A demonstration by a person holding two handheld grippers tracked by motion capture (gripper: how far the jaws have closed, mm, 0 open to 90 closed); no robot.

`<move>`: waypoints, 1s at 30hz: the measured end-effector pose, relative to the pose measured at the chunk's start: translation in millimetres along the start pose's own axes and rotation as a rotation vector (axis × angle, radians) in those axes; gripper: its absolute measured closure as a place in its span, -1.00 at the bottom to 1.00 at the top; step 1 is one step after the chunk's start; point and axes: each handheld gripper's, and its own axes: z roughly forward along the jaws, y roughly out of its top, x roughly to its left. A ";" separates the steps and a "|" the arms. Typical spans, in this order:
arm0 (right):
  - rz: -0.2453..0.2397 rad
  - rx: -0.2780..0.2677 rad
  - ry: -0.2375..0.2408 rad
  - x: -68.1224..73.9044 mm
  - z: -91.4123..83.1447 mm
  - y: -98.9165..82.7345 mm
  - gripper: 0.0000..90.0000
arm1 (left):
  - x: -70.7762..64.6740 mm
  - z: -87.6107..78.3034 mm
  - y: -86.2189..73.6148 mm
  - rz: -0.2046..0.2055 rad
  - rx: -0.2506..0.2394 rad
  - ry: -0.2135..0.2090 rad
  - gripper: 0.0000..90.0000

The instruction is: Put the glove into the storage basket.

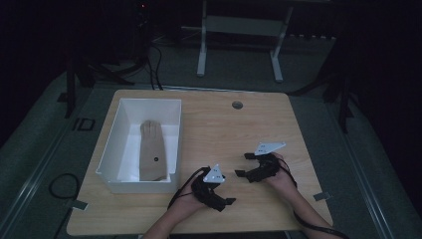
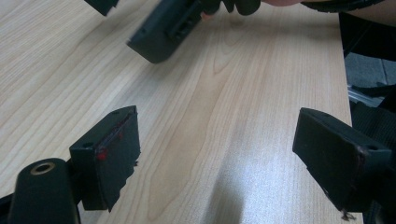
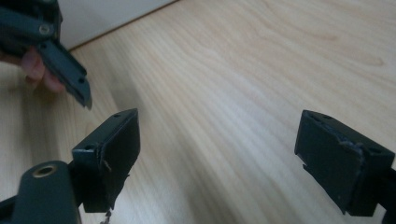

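Both grippers, left (image 1: 230,195) and right (image 1: 244,165), hover open-jawed over bare table (image 1: 234,129).

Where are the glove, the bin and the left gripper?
glove (image 1: 152,152), high view, middle of the palm.
bin (image 1: 110,144), high view, left wall.
left gripper (image 2: 217,161), left gripper view, midway between its open jaws.

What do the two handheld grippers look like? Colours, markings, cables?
Both the left gripper and the right gripper are black with blocky jaws, a pale three-cornered plate on top and a black cable trailing back. The left gripper's pads show red smudges. Forearms are bare.
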 end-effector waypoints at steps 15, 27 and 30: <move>-0.009 -0.017 -0.049 1.2 -20.1 -33.4 -0.75 | -0.4 -1.2 -11.9 0.010 -0.022 -0.021 -0.66; 0.004 -0.027 -0.082 -2.9 -32.6 -47.1 -0.75 | 0.5 -2.0 -15.7 0.015 -0.040 -0.019 -0.66; -0.002 -0.024 -0.090 -3.5 -31.5 -46.8 -0.75 | 0.6 -2.3 -16.1 0.016 -0.041 -0.020 -0.66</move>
